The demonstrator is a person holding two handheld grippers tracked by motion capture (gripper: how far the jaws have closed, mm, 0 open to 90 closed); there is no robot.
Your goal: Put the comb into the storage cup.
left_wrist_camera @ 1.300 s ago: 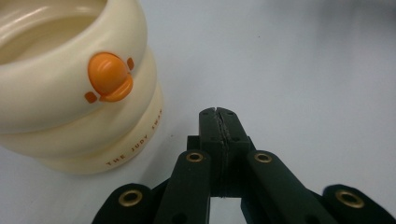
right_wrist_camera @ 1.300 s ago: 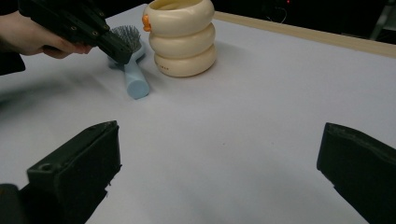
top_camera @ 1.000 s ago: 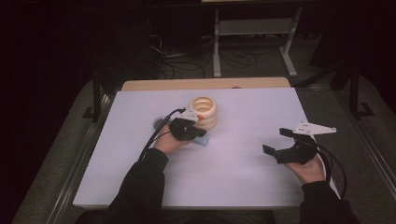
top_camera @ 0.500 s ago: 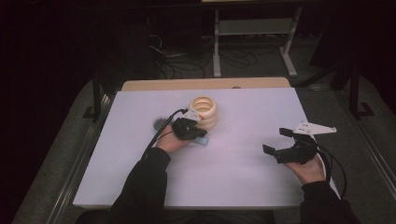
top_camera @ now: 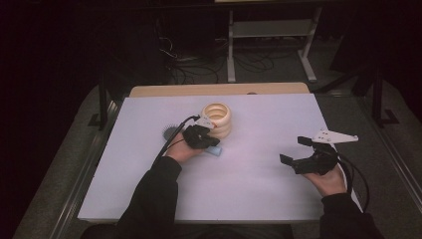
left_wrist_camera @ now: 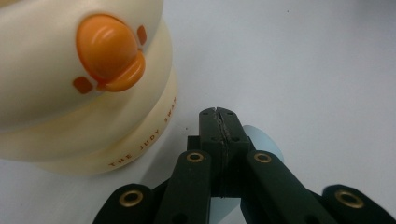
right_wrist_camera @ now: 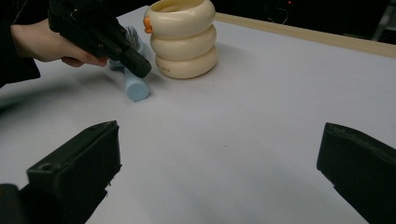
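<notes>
The left hand-held gripper (top_camera: 211,143) has its jaws pressed fully together right over a pale blue brush (right_wrist_camera: 133,84) that lies flat on the counter (top_camera: 259,124), just beside the cream duck-faced holder (top_camera: 217,119); it seems to grip nothing yet, though the tips hide the contact. So the brush still waits to be lifted, while the right hand-held gripper (top_camera: 301,152) hovers wide and empty, well apart. The holder's base reads "THE JUDY SWA…", the rest curving away.
</notes>
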